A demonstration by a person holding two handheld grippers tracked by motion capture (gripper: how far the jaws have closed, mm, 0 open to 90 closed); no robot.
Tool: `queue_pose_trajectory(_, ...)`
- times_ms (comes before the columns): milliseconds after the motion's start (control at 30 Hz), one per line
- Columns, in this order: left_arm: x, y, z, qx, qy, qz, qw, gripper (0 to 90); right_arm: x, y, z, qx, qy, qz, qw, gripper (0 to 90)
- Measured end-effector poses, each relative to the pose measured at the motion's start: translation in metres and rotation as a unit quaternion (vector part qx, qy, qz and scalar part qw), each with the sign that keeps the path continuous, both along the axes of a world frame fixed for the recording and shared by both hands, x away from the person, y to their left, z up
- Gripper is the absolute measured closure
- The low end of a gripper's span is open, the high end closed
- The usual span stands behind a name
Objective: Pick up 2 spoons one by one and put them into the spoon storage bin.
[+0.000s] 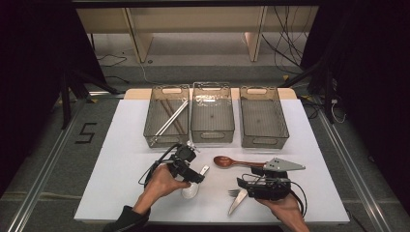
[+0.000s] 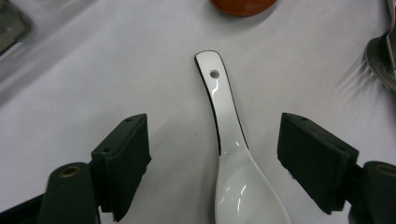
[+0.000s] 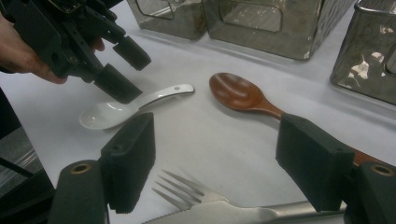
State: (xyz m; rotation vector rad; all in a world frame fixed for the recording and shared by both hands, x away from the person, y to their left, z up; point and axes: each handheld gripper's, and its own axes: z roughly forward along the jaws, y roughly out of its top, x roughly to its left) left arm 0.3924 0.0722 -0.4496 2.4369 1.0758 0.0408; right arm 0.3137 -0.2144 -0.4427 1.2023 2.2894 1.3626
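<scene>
- Left gripper (image 2: 215, 154) hovers over the white spoon (image 2: 229, 140), jaws wide either side, not touching.
- Right gripper (image 3: 217, 163) wide too, gripping nothing, above the fork (image 3: 187, 191).

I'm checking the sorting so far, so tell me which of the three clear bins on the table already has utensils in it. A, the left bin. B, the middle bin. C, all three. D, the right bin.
A: in the high view the left bin holds long thin utensils lying crossed inside it, while the middle bin and the right bin show bare floors.
</scene>
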Motion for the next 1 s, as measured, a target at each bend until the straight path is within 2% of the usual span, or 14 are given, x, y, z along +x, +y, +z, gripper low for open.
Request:
queue_pose_trajectory(300, 0.0, -0.001, -0.004, -0.001, 0.011, 0.001, 0.9999, 35.7, 0.0, 0.002, 0.0, -0.002, -0.001, 0.003, 1.0, 29.3)
queue_pose_trajectory(600, 0.001, -0.004, -0.01, -0.012, 0.022, -0.002, 0.9997, 45.9, -0.001, 0.003, 0.001, -0.004, -0.001, 0.004, 1.0, 29.3)
queue_pose_trajectory(800, -0.001, -0.011, -0.015, -0.005, 0.028, -0.017, 0.9994, 55.8, -0.001, 0.004, 0.0, -0.006, -0.002, 0.006, 1.0, 29.4)
queue_pose_trajectory(900, -0.002, -0.013, -0.016, 0.01, 0.017, -0.018, 0.9996, 62.5, -0.002, 0.004, 0.001, -0.007, -0.003, 0.006, 1.0, 29.5)
queue_pose_trajectory(1000, -0.002, -0.013, -0.016, 0.007, 0.017, -0.017, 0.9997, 67.1, -0.001, 0.005, 0.0, -0.008, -0.002, 0.006, 0.9999, 29.6)
